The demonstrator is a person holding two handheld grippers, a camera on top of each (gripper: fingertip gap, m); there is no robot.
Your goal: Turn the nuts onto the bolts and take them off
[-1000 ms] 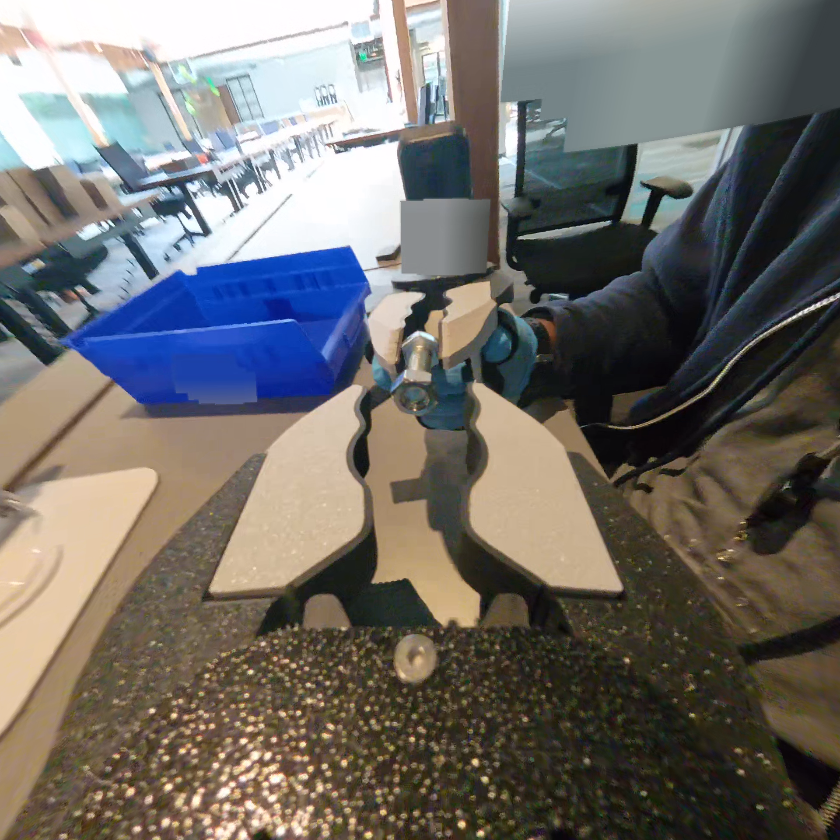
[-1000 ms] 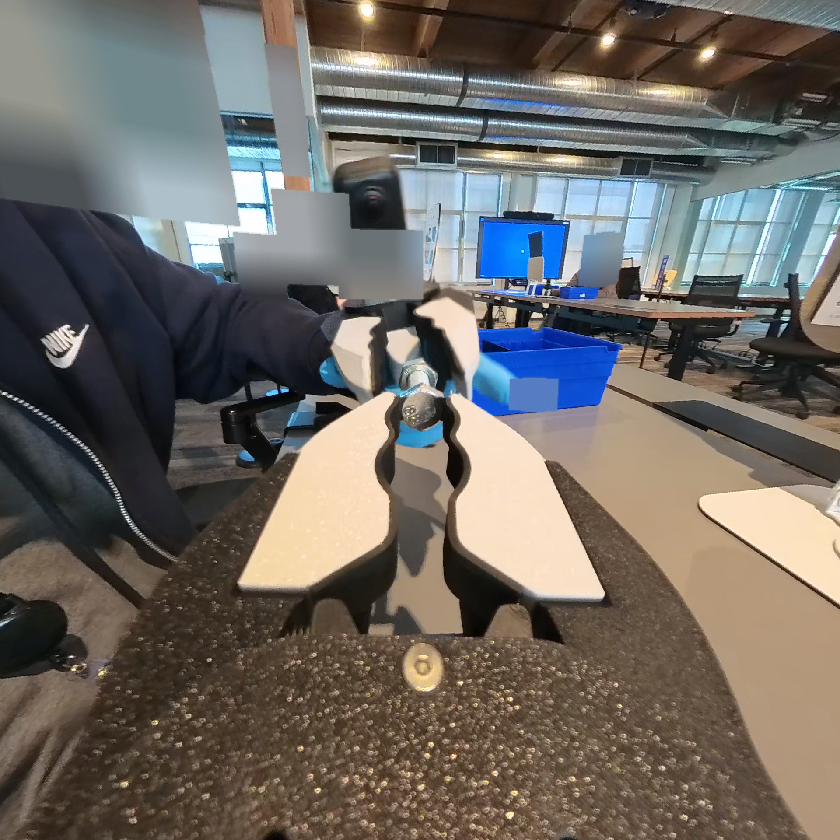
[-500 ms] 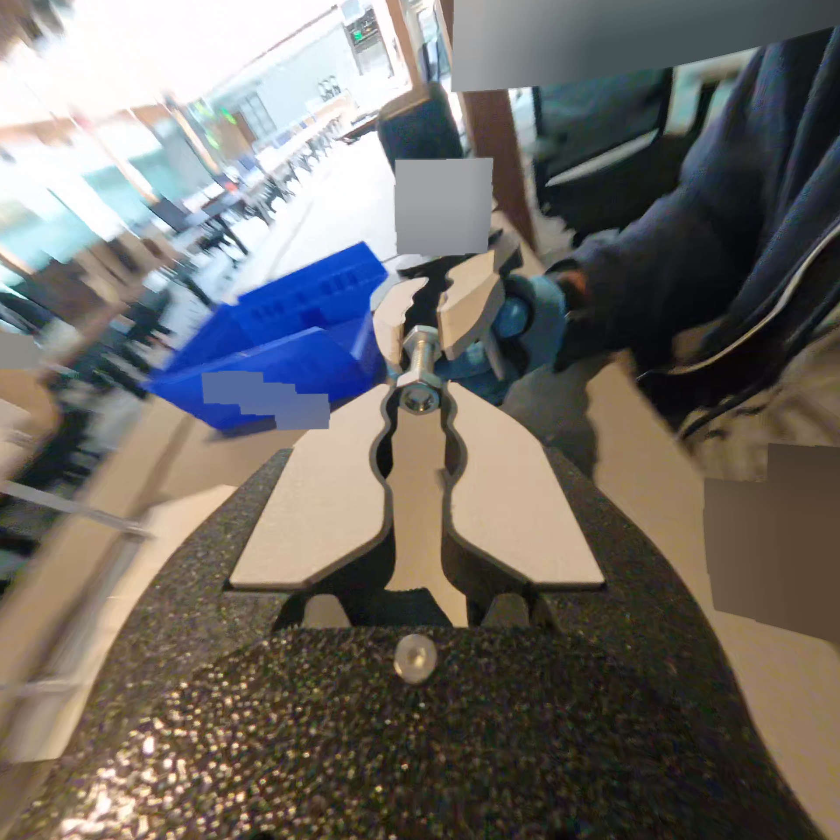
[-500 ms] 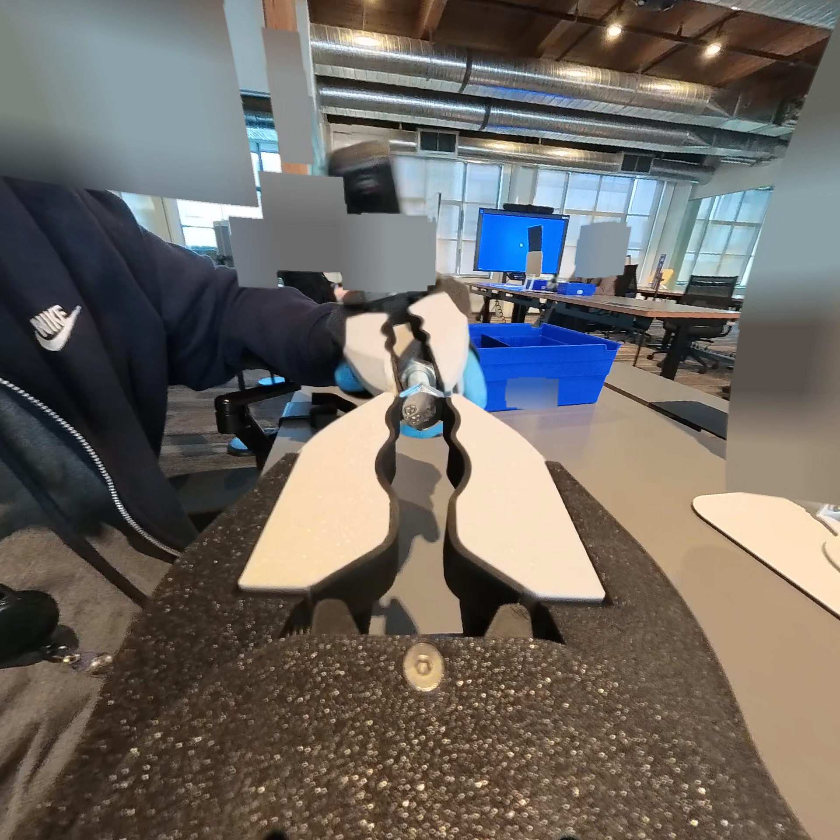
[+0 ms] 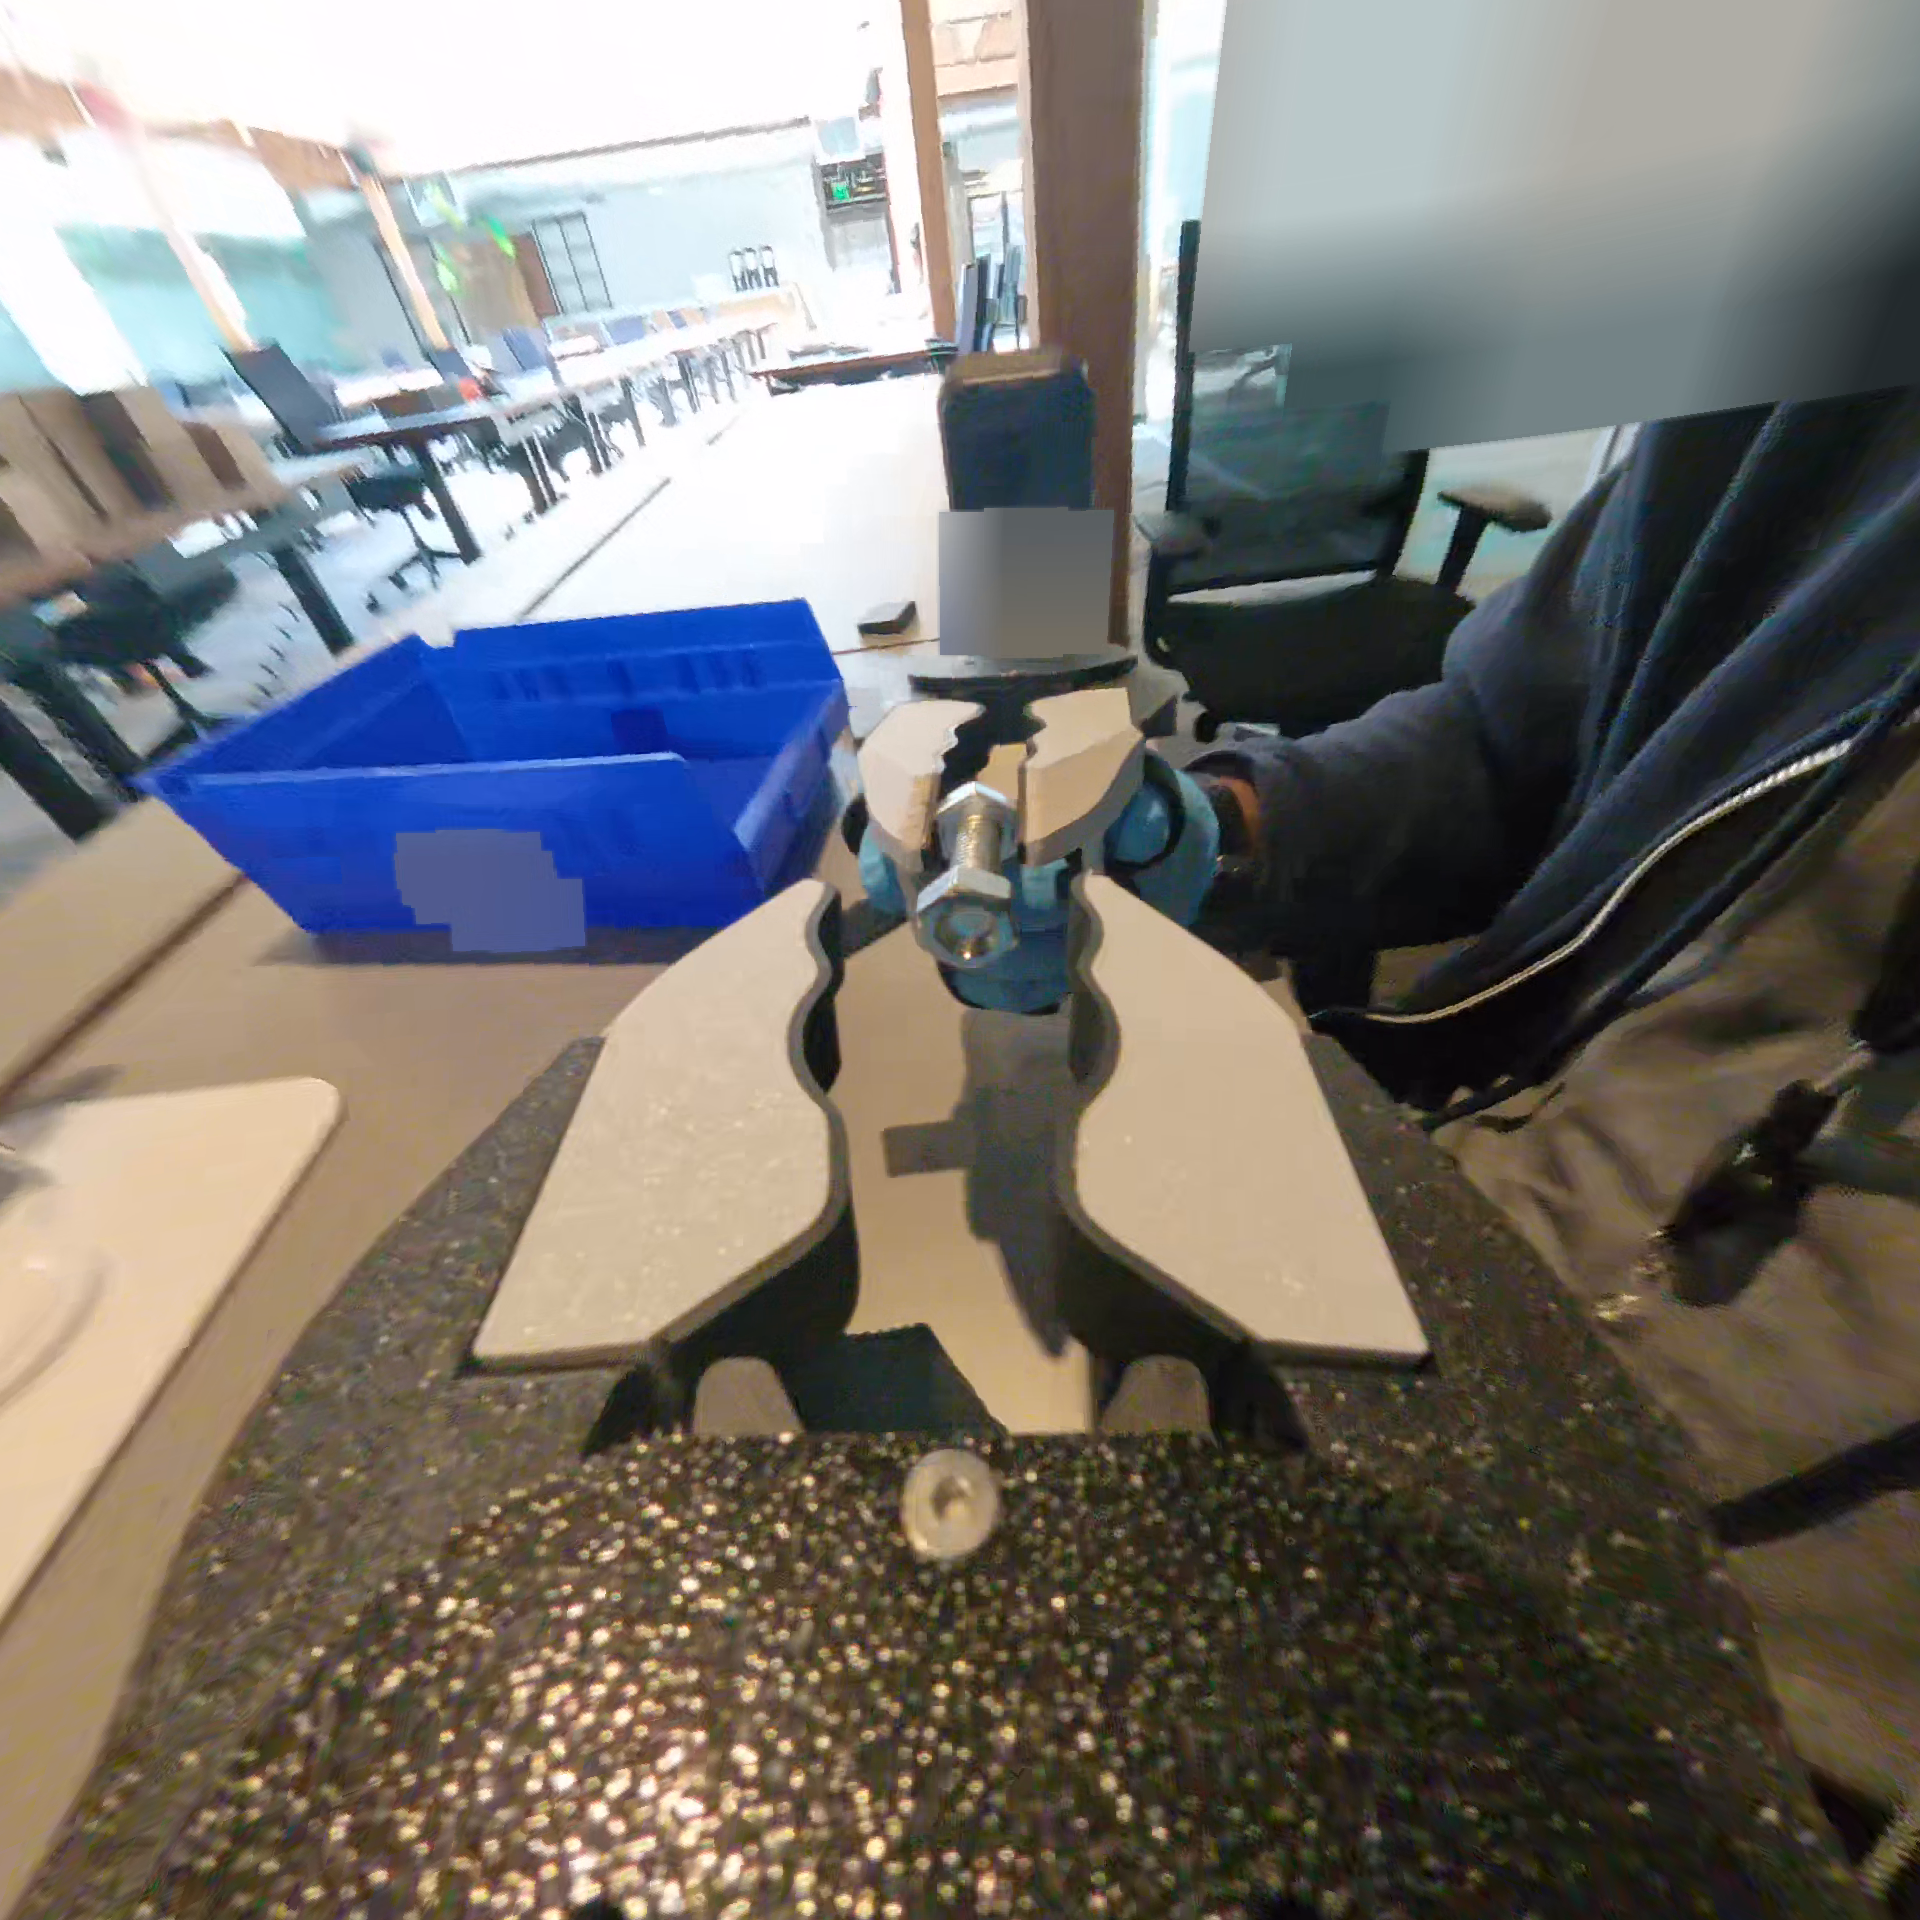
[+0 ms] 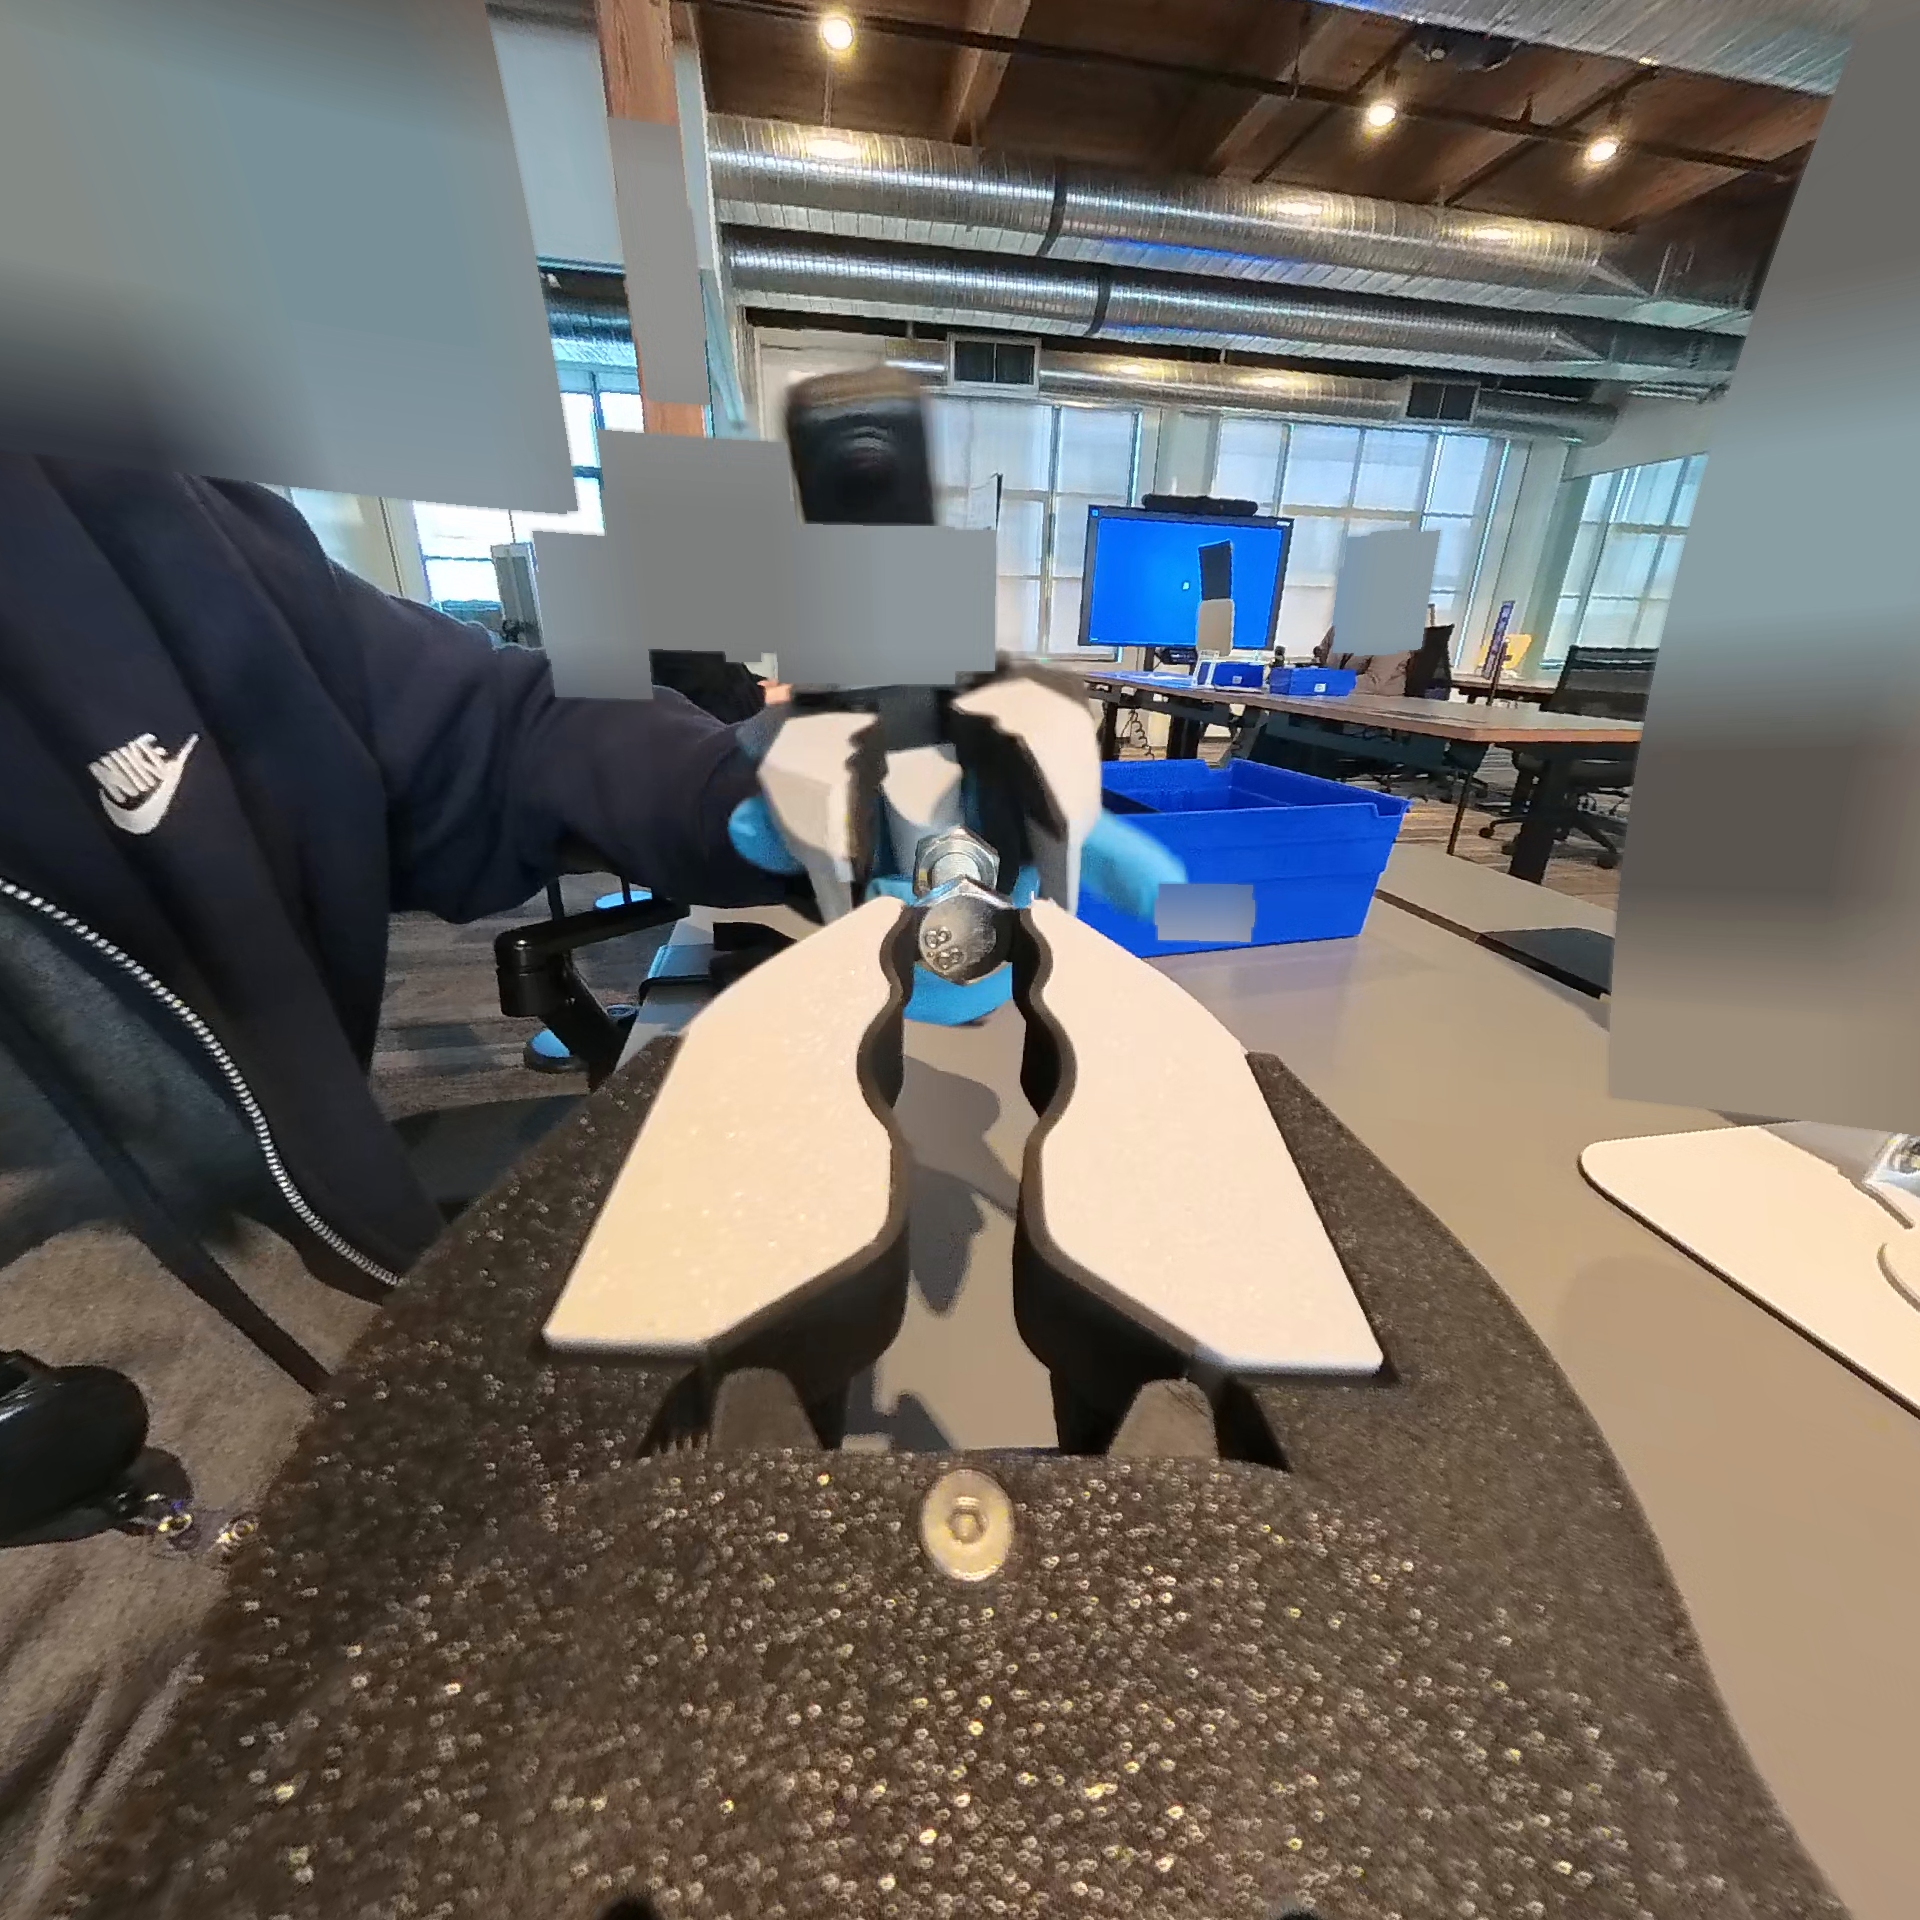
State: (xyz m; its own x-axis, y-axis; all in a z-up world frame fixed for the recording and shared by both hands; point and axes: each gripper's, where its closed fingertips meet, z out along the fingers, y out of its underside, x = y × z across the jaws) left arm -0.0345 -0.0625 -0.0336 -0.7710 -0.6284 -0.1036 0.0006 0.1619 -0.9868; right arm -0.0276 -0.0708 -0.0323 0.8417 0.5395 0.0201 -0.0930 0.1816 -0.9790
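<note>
The two grippers face each other in the air above a grey table [image 5: 343,997], with one bolt [image 5: 974,831] between them.

In the right wrist view, the right gripper [image 6: 958,940] has its jaws pressed on the six-sided head of the bolt [image 6: 954,943], one fingertip on each side of it. The threaded part of the bolt points away from this gripper, toward the other one.

In the left wrist view, the left gripper [image 5: 956,935] has its jaws spread. A nut [image 5: 962,916] sits on the near end of the bolt, in the gap between the two fingertips, and I see free space on both sides of it, so the fingers do not touch it. In the right wrist view the far left gripper [image 6: 940,800] is blurred, and its fingers stand wide around the bolt's thread.

A hand in a blue glove [image 5: 1164,842] holds the right gripper, and a dark sleeve [image 5: 1382,800] comes from the right side.

A blue bin [image 5: 499,790] stands on the table toward its far edge, well apart from the grippers. A flat white board [image 5: 145,1205] lies at the left edge of the table in the left wrist view.
</note>
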